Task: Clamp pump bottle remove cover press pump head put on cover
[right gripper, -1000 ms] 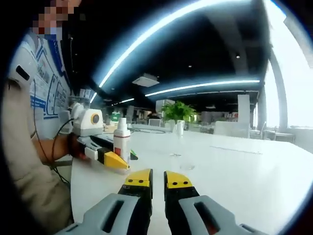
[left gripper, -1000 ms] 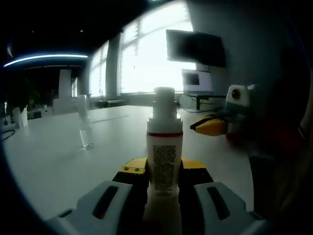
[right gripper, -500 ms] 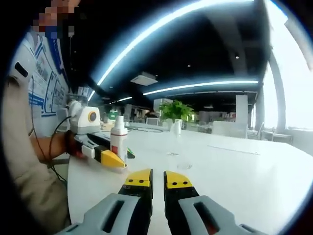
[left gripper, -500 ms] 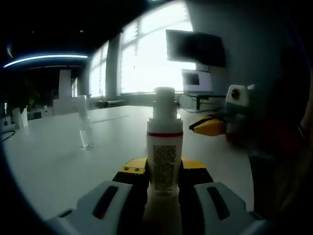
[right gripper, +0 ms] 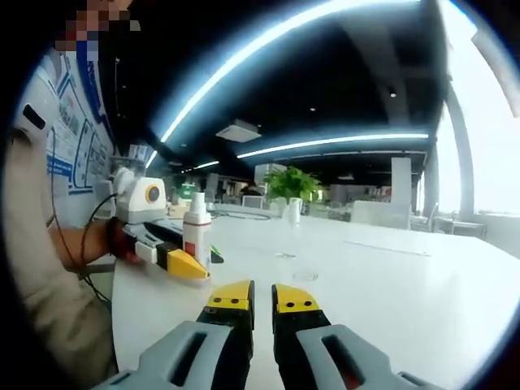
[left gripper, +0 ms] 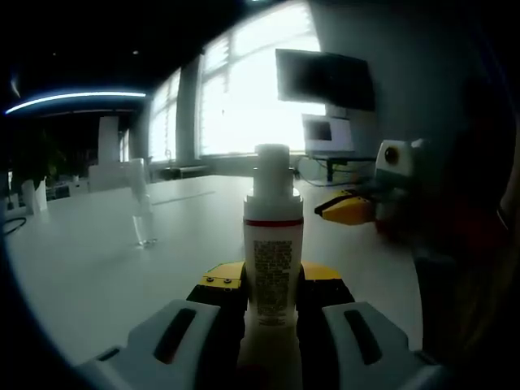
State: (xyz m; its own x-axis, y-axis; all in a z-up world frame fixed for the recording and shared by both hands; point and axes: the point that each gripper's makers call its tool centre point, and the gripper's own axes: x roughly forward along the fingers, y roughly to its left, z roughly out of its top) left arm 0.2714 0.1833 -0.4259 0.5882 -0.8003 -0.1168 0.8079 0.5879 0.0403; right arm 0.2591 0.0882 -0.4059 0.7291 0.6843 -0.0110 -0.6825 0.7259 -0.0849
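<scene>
- Pump bottle (left gripper: 273, 252): white plastic, cylindrical body, standing upright on the counter (left gripper: 89, 268). A red band runs round the shoulder, above a printed label of dark text. The top is a narrower, round white cap-like section; whether this is the cover or the bare pump head cannot be told.
- Left tool (left gripper: 272, 286): clenched on the pump bottle. The yellow-tipped black jaws press against both sides of the lower body, with grey moulded housings behind them.
- Right tool (right gripper: 263, 299): jaws drawn together with only a thin gap between the yellow tips, holding nothing. It sits low over the counter, well apart from the bottle.
- In the right gripper view, the pump bottle (right gripper: 197, 230) stands to the left, held by the left tool (right gripper: 183, 264), with a person's hand behind that tool.
- In the left gripper view, the right tool (left gripper: 348, 209) enters from the right, its yellow tip pointing toward the bottle but apart from it.
- Counter: smooth, white, matt surface extending far back toward bright windows.
- Clear cover (left gripper: 140, 203): tall, narrow, transparent tube shape, standing upright on the counter to the left of the bottle and farther back. Contents cannot be told; it appears see-through.
- Potted plant (right gripper: 294, 187): green leaves, at the far end of the counter in the right gripper view.
</scene>
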